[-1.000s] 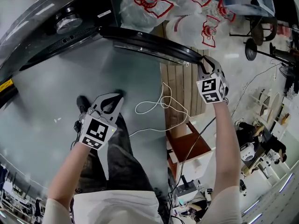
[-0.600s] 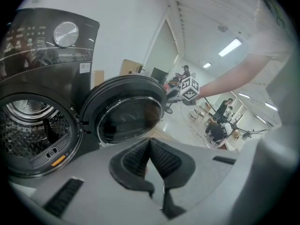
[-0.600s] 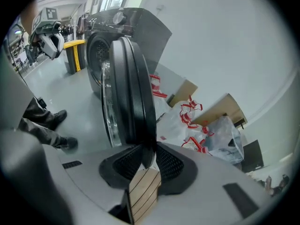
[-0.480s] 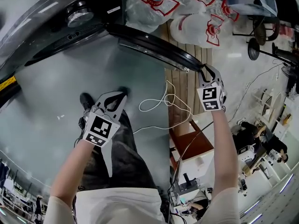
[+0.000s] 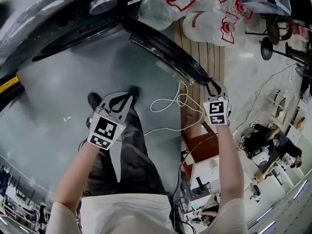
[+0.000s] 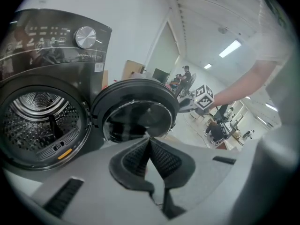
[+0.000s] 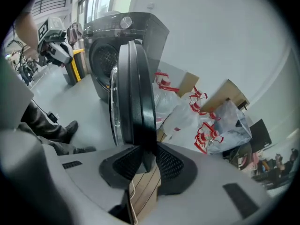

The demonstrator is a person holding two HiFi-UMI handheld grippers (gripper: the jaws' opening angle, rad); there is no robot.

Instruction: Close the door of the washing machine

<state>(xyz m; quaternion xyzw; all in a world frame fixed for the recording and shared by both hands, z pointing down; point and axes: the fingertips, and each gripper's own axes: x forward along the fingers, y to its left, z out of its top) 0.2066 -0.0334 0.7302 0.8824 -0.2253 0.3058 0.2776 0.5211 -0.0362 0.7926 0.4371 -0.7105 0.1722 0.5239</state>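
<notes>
The washing machine point(image 6: 51, 78) is dark, with a glossy control panel point(image 6: 42, 36) across its top and a silver knob point(image 6: 85, 36) at the panel's right end. The white markings on the panel are too small to read. A small white label sits just right of the knob, and its print is also illegible. The drum point(image 6: 35, 118) stands open and looks empty: only its perforated steel wall and a paddle show. A small yellow label point(image 6: 64, 153) with no readable text sits on the lower rim of the opening.

The door point(image 6: 136, 116) is swung out from the machine, hinged just right of the drum opening, with its round glass facing the left gripper view. The right hand-held gripper point(image 7: 145, 161) is clamped on the door's outer rim, a jaw on either side of the black edge. The left hand-held gripper point(image 6: 150, 142) has its jaws together on nothing, and hangs over the grey floor point(image 5: 58, 82) in front of the machine.

Beside the machine lie several stuffed white plastic bags point(image 7: 187, 116) with red printed emblems. The lettering cannot be read, and the contents cannot be told. They rest near wooden boards point(image 5: 200, 57), and a white cable point(image 5: 170, 104) loops across the floor close by.
</notes>
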